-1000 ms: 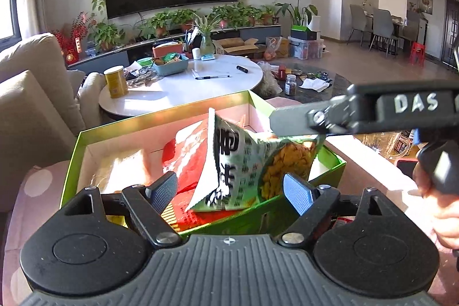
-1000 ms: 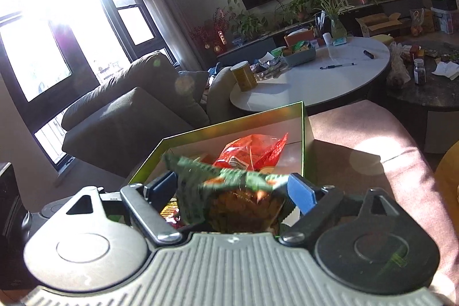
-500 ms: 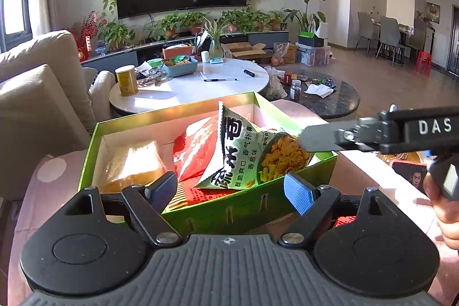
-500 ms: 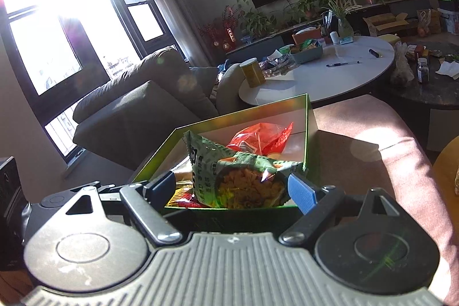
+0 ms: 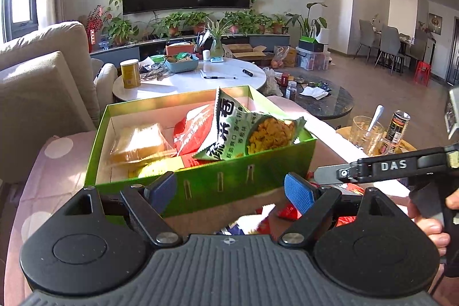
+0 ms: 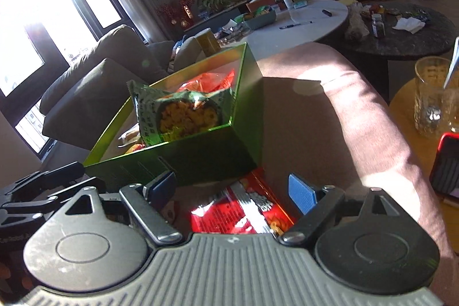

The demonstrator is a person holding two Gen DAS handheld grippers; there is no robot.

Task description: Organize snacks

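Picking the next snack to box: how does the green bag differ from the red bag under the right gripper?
The green bag sits inside the green box, propped up above its rim; the red bag lies flat outside, in front of the box. The green bag shows yellow snack pieces; the red bag carries white lettering. The open right gripper hovers over the red bag only. Both are glossy snack packets.

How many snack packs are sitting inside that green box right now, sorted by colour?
Green and white bag: 1
Red bag: 1
Clear-wrapped yellowish pack: 1
Total: 3 that I can tell apart in the green box; more may lie hidden underneath.
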